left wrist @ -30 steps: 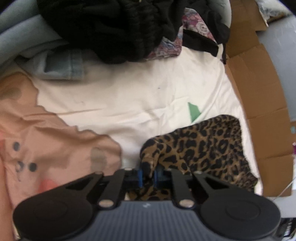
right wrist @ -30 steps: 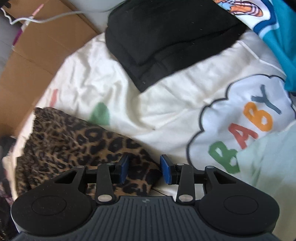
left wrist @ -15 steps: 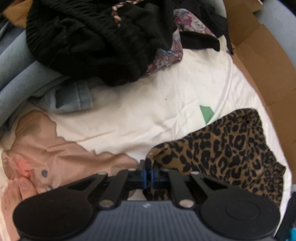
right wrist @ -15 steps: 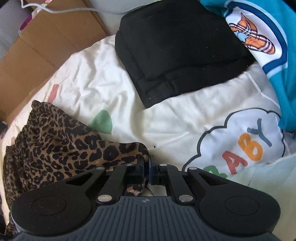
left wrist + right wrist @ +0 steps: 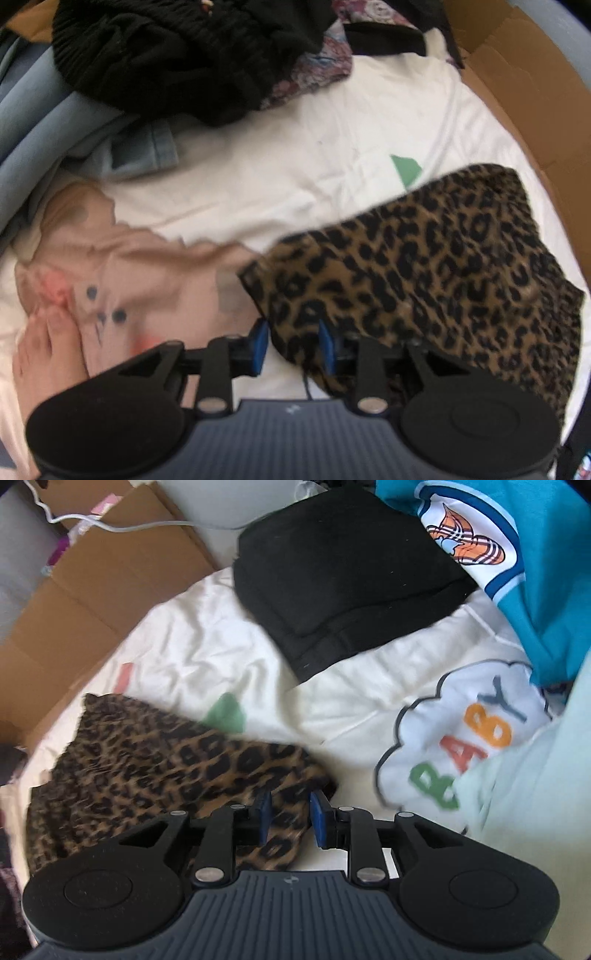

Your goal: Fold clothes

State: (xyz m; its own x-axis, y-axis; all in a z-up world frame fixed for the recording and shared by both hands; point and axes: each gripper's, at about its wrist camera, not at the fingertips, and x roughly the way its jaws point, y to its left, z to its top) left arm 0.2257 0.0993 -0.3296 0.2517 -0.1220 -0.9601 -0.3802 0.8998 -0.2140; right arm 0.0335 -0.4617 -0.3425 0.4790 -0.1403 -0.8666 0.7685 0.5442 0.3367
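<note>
Left wrist view has our left gripper and right gripper both spreading off the brown leopard-print fabric garment on the white quilt, so we lift away cleanly, leaving folded corners undisturbed.

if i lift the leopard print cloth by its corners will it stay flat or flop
Likely flop: the leopard print cloth already bunches and drapes in soft folds. It looks thin, so probably light. It might slip from the left gripper and right gripper, whose jaws are opening around it.

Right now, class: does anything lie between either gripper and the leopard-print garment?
Nothing visible does. The leopard-print garment already sits between the opening jaws of the left gripper and of the right gripper, with no other cloth between.
</note>
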